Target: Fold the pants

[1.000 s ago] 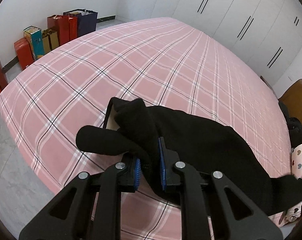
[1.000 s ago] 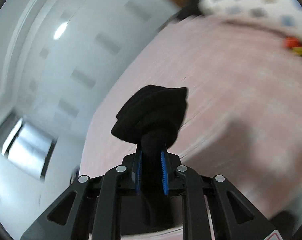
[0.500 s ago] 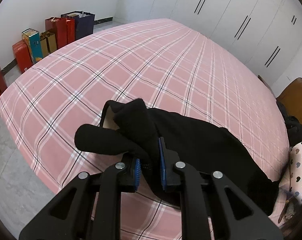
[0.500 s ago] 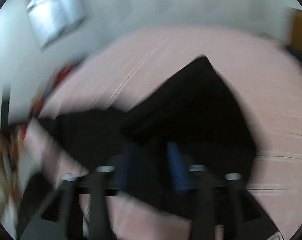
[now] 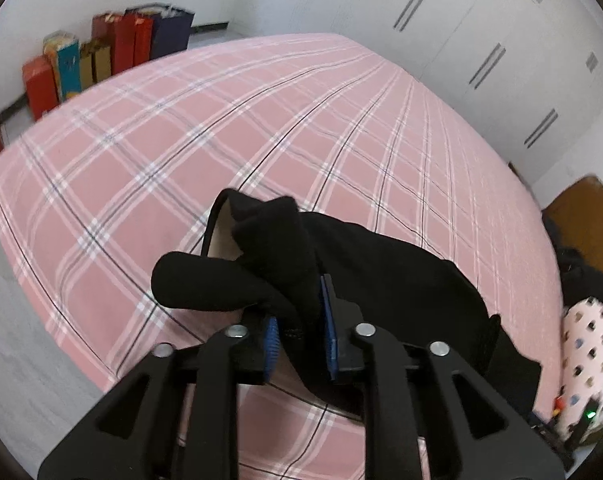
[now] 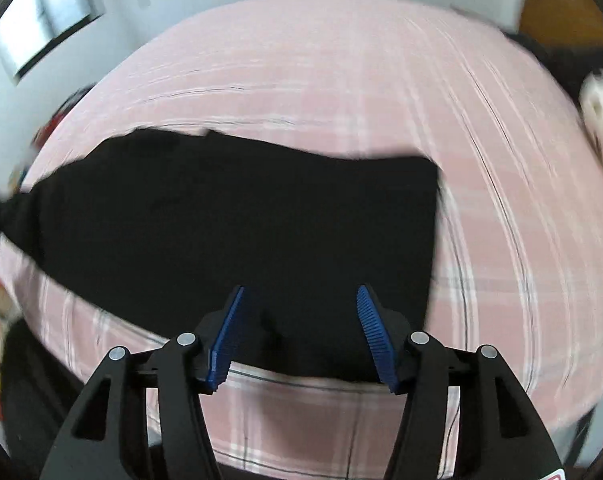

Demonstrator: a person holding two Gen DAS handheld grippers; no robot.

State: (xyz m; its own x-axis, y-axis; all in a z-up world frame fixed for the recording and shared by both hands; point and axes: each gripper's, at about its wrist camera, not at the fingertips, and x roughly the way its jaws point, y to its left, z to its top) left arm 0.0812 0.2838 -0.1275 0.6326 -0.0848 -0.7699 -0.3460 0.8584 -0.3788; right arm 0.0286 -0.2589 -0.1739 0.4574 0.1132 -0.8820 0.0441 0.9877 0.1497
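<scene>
Our left gripper (image 5: 299,338): low in the frame, its jaws have just been opening, with a fold of black cloth between the blue pads (image 5: 328,340).
Pants (image 5: 381,292): black; we see them lying on the near part of the bed and trailing off to the right, with a bunched flap in front of the jaws.
Pale lining (image 5: 221,232): shows at an open edge of the pants.
Bed (image 5: 261,120): pink plaid sheet, filling most of the frame.
Gift bags (image 5: 113,48): we count several, red, blue and brown, along the far wall.
Wardrobe (image 5: 481,40): white doors with dark handles.
Spotted cushion (image 5: 585,352): at the right edge.
</scene>
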